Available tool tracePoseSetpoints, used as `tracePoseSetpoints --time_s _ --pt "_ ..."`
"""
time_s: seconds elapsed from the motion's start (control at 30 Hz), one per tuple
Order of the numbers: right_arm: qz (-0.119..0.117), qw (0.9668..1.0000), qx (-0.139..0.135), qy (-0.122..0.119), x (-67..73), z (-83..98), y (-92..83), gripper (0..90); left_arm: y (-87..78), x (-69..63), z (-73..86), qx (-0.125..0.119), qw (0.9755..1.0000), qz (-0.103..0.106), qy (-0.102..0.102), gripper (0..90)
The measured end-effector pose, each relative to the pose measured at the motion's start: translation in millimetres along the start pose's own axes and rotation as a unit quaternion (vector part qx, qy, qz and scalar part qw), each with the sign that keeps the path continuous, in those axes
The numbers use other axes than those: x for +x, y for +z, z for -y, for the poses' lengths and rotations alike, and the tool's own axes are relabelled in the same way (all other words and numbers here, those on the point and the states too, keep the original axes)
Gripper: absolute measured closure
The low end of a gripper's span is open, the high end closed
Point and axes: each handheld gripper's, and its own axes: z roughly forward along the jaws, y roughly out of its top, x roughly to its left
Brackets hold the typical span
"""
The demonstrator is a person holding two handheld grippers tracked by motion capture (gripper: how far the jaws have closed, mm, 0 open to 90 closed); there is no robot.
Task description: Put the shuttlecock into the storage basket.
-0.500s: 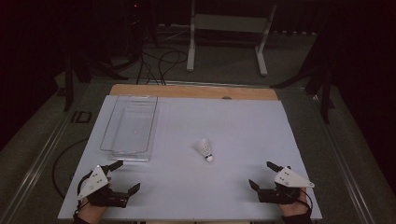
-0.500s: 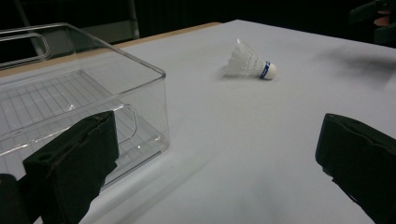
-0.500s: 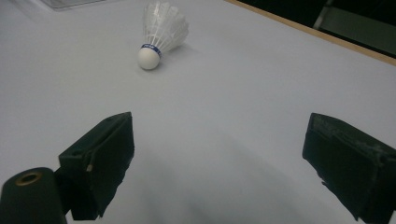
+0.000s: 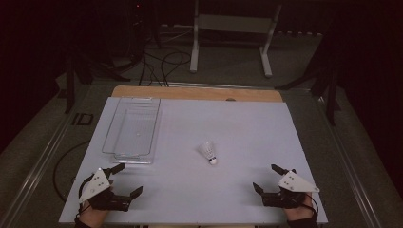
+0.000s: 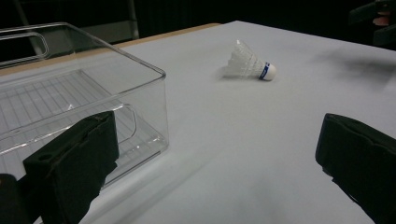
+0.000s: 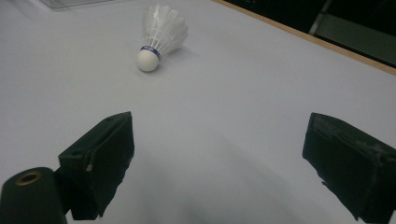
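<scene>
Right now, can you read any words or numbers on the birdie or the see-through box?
Shuttlecock: its blue band near the white tip carries tiny marks, too small and blurred to read.
Clear box: no words or numbers to be seen on it.
White table sheet: no writing.
So nothing here can be read.
</scene>
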Motion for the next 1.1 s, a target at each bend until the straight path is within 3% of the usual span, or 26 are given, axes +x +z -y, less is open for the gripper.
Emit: tracePoseSetpoints --time_s 0.5,0.7,0.9,1.1 --pt "0.007 0.9999 0.016 0.002 -1.9 -1.7 -0.6 9.3 0.2 -0.3 0.3 0.003 1.0 -0.002 0.006 0.0" --pt "0.007 0.9994 0.035 0.002 -1.1 -2.6 2.1 9.3 -1.0 0.4 0.3 -0.003 1.0 -0.003 0.002 0.0" --pt "0.015 0.9994 0.032 0.004 -1.6 -6.5 -1.4 8.8 -1.5 0.3 0.1 -0.004 1.0 -0.005 0.001 0.1" --pt "0.007 0.999 0.043 0.011 -2.4 -8.8 -2.6 8.8 -1.4 0.3 0.0 -0.005 1.0 -0.004 0.001 0.1"
